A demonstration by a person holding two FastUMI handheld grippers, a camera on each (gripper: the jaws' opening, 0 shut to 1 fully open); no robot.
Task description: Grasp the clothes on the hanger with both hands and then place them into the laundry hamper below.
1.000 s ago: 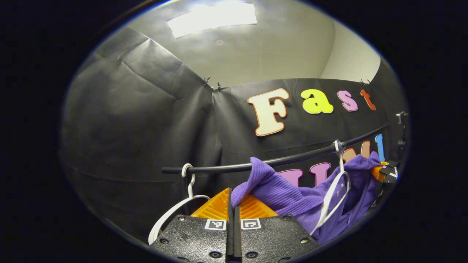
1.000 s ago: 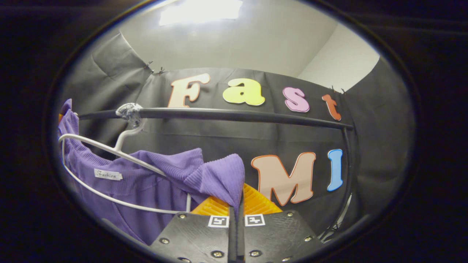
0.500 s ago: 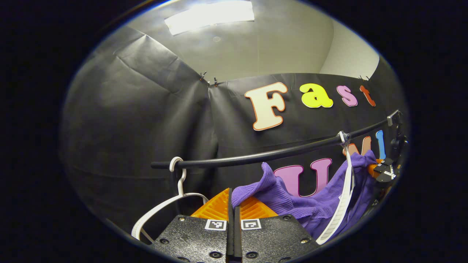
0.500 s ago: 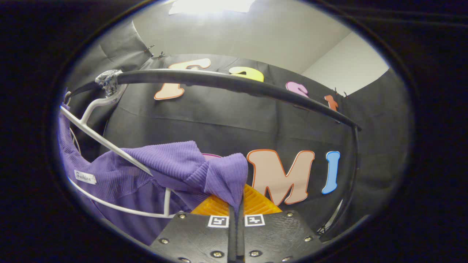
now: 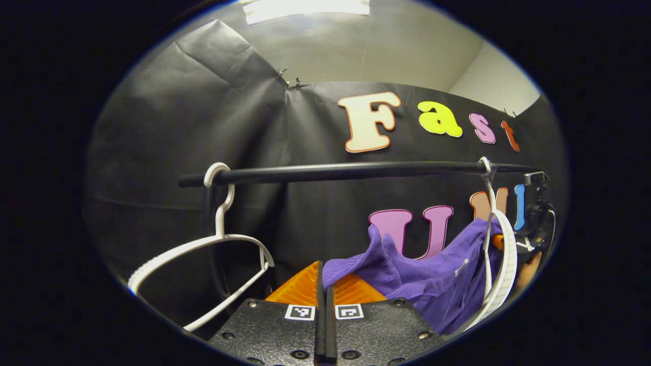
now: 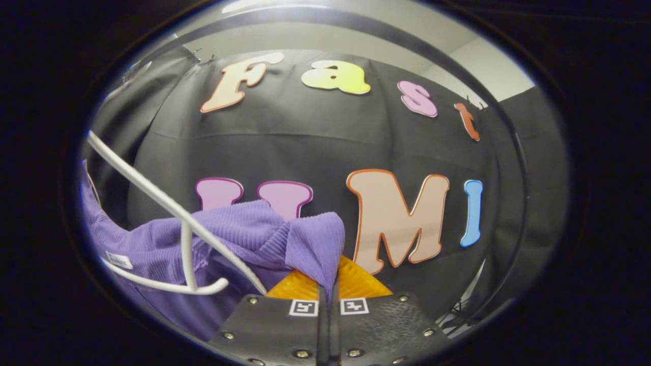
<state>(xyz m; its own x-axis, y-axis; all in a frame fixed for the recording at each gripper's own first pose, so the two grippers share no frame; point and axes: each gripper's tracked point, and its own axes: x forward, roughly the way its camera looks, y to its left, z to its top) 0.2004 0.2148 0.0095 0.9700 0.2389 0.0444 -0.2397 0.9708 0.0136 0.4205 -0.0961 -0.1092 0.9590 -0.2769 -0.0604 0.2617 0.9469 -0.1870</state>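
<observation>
Clothes (image 5: 422, 277): your purple garment stretches side to side between both grippers; left gripper (image 5: 325, 287) pinches one corner, right gripper (image 6: 328, 279) clamps the other (image 6: 315, 244); a white hanger (image 6: 168, 213) crosses it at 9 o'clock; an empty hanger (image 5: 203, 254) hangs from the black rail (image 5: 346, 172); its lower part is cut off.

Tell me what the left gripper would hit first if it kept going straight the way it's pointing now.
Probably the booth's black cloth wall. The left gripper, shut on the purple garment, points under the black rail, between the empty white hanger and the garment's bulk. Depth is unclear.
</observation>
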